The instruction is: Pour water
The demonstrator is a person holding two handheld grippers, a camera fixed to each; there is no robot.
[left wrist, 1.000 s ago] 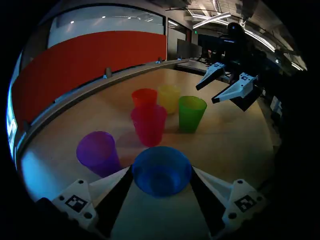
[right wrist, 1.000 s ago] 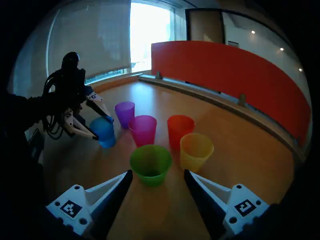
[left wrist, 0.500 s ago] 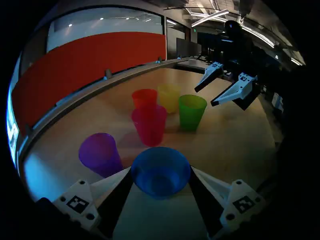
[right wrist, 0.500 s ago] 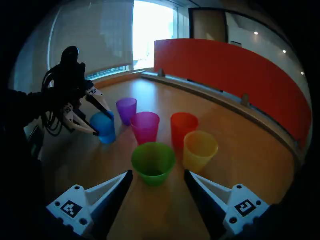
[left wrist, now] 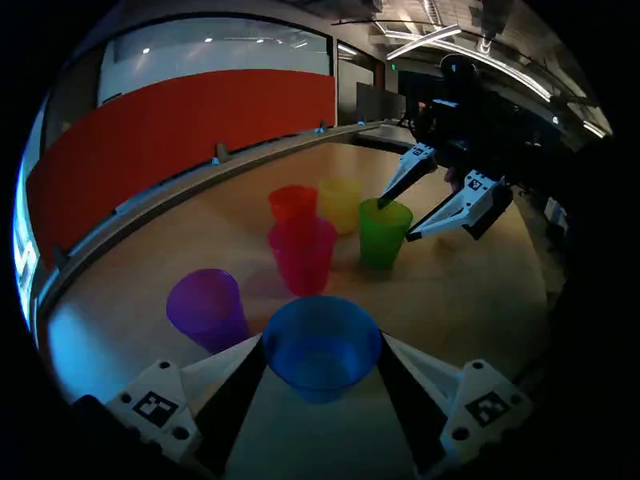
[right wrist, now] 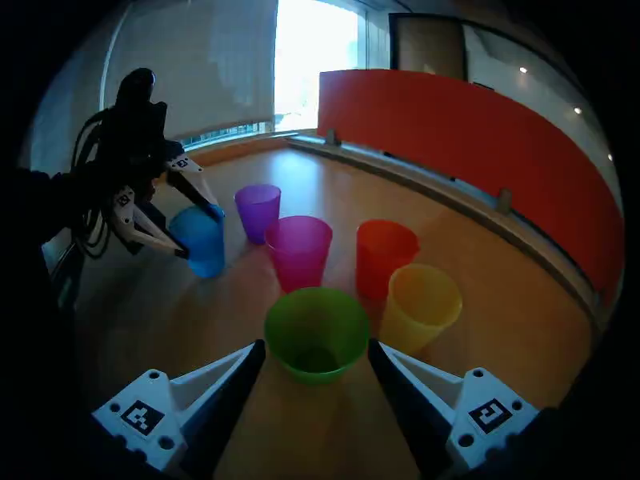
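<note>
The right gripper is seen advanced to the green cup, which a second ago stood well ahead of its fingertips and is now framed between them. Its fingers are held apart, one on each side of the cup wall; whether either finger is yet touching cannot be told. In the left gripper view the same approach is shown from across the table, with one finger reaching behind the green rim and the other just beside the cup.

The left gripper is clamped on the blue cup, as before, with both fingers pressed to its sides. Whether water is carried in it cannot be made out.

The purple cup, pink cup, red cup and yellow cup are left upright where they stood, clustered between the two grippers.

The task is judged to be in its early stage: one cup is held, the second is lined up for a grasp, and nothing is tilted yet. A closing of the right fingers is what the pour is judged to need next.
</note>
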